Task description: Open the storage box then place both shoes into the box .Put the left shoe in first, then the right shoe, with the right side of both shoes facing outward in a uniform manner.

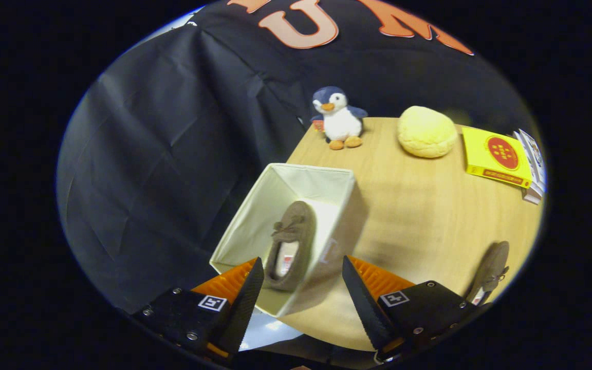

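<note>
Jaws of the gripper (302, 285) stand spread wide and pinch nothing, hanging over the near end of the open storage box (255, 216), which sits on the wooden table (419, 205) at its left edge. One brown shoe (290, 245) already lies inside the box against its right-hand wall, set just ahead of the gap in the jaws, its long axis running from about 6 o'clock up toward 12, a small bow on its upper showing. The second shoe (491, 270) is what the coming move turns on, I judge: it lies on the bare table well apart from the box, off at roughly 3 o'clock from the jaws and just beyond the right finger, with its long axis tilted from about 7 o'clock to 1 o'clock. To reach it the gripper would have to swing right and turn to cross that axis. Which end is toe and which is heel is hard to tell from here. Farther back on the table, toward 12 and 1 o'clock, stand a plush penguin (338, 117), a yellow round cushion (426, 131) and a yellow box (496, 156), all clear of the path between box and shoe.
</note>
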Demonstrator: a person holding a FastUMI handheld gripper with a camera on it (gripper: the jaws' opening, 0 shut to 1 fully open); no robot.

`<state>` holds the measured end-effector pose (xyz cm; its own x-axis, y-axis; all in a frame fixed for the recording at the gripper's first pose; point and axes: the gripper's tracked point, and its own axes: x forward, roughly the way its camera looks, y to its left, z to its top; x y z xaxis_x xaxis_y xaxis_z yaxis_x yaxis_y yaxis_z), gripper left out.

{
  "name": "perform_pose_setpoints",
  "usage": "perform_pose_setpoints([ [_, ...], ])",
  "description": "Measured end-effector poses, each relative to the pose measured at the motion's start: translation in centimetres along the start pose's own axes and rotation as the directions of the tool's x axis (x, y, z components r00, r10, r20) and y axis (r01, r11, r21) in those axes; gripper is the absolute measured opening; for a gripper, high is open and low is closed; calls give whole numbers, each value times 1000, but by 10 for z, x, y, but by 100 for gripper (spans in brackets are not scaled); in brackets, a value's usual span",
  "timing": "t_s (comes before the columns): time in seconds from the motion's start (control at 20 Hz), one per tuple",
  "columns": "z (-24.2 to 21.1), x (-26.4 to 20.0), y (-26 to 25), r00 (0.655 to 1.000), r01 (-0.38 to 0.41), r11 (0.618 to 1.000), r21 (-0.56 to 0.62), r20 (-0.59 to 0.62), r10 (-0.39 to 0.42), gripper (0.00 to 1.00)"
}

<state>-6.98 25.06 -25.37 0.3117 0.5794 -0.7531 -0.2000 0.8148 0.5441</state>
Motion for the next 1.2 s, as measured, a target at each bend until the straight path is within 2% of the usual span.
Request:
perform_pose_setpoints([
  [0.3,-37,-43,-110,985,167,984,64,20,-169,94],
  [0.5,-68,-66,-178,956,292,951,104,-1,-293,94],
  [0.75,-102,-91,-238,920,390,912,128,0,-393,94],
  [0.95,-131,-95,-284,891,453,882,126,-39,-452,88],
  [1.2,-145,-74,-317,879,476,870,127,-54,-473,71],
])
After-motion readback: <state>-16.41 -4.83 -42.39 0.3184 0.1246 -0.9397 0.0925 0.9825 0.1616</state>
